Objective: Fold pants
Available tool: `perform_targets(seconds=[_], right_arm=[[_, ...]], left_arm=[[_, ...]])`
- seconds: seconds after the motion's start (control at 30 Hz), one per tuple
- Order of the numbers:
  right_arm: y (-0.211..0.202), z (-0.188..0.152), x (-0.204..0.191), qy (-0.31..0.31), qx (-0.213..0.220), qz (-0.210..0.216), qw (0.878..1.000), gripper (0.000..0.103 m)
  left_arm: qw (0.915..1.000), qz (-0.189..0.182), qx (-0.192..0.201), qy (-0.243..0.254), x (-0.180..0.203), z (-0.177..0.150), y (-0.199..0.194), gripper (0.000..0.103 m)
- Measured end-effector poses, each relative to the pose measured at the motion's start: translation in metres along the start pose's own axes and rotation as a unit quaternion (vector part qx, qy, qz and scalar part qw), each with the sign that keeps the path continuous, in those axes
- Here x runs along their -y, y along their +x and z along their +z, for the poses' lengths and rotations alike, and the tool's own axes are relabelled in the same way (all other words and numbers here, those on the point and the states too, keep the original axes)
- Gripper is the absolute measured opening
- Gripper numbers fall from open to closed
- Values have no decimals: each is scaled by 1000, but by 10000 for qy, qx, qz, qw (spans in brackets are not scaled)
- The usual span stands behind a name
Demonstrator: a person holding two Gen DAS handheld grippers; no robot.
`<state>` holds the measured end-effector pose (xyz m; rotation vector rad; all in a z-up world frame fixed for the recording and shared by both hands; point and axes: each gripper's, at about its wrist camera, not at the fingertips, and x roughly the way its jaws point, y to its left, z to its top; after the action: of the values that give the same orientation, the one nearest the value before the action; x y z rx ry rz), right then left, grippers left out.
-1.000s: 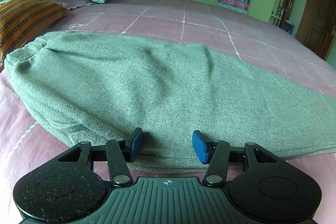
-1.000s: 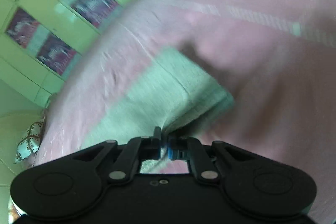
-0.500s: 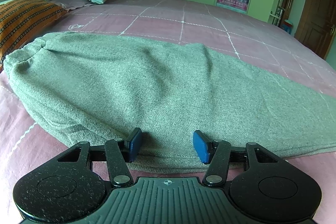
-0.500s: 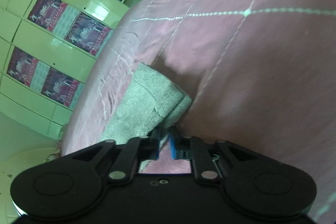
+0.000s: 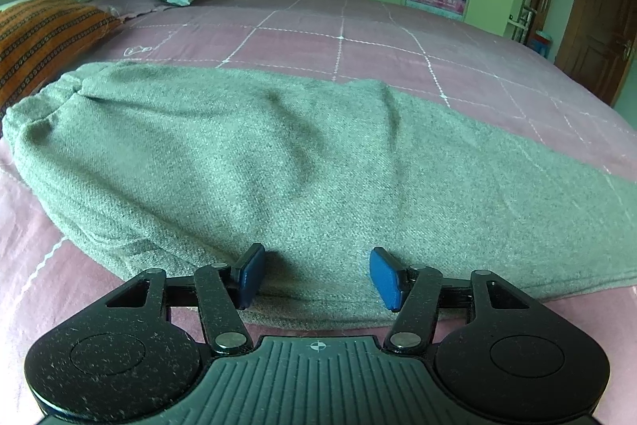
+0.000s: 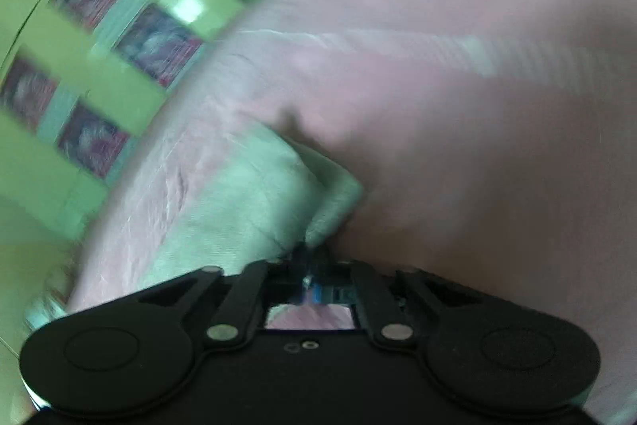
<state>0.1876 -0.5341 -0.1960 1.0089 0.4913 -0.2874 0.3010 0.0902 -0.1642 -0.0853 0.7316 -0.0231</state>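
Pants lie flat across the pink bedsheet, waistband toward the orange striped pillow, legs running away from it to the other side. My left claw sits at the near edge of the pants, jaws opening, blue pads apart w/ cloth under them but not pinched. My right claw is at the far, cuff end; pic is blurred, but jaws look clenched on the pants hem, gripping a small bunched bit. Risk, imo: only a thin bite on the right, so a quick pull could slip it out. W/ the left let go, nothing pins the middle, so the whole thing may drag and wrinkle instead of folding cleanly.
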Motion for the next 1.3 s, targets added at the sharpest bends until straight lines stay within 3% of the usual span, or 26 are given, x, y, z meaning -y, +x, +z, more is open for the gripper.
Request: perform_targets(seconds=[0.13, 0.2, 0.33, 0.43, 0.57, 0.67, 0.8, 0.9, 0.93, 1.03, 1.1, 1.2, 1.3], right_arm=[[-27, -9, -19, -255, 394, -305, 9984, 4], [-38, -13, -31, -758, 581, -439, 9945, 5], [-49, -16, -64, -1367, 545, -127, 9890, 6], [-39, -33, -108, -2024, 41, 380, 9786, 7], [-7, -82, -180, -2827, -632, 962, 9523, 9], [21, -132, -232, -3332, -985, 1086, 9314, 9], [49, -203, -295, -4127, -1310, 1220, 8931, 9], [71, -260, -338, -4656, -1506, 1315, 8621, 10], [79, -276, -349, -4739, -1584, 1344, 8557, 10], [97, -324, -370, -5010, -1735, 1214, 8392, 8], [118, -349, -373, -5351, -1827, 657, 8222, 8], [117, -348, -372, -5363, -1751, 645, 8231, 8], [89, -317, -361, -5178, -1376, 978, 8387, 11]], left_arm=[[10000, -41, 62, 8, -2, 0, -2, 59], [9999, -82, 114, -71, -5, 3, -7, 59], [9973, 295, 591, -313, -28, 11, -29, 59], [9940, 622, 702, -559, -60, 17, -37, 59], [9874, 1200, 595, -847, -111, 26, -37, 59], [9826, 1460, 536, -1019, -143, 34, -32, 59], [9808, 1547, 480, -1082, -174, 47, -10, 59], [9823, 1284, 347, -1320, -199, 54, 12, 60], [9823, 1281, 289, -1340, -204, 53, 19, 70], [9790, 1366, 66, -1511, -215, 51, 32, 77], [9794, 1545, 73, -1297, -210, 50, 32, 81], [9787, 1492, 163, -1399, -213, 55, 18, 81], [9758, 1730, 538, -1223, -209, 68, -6, 81]])
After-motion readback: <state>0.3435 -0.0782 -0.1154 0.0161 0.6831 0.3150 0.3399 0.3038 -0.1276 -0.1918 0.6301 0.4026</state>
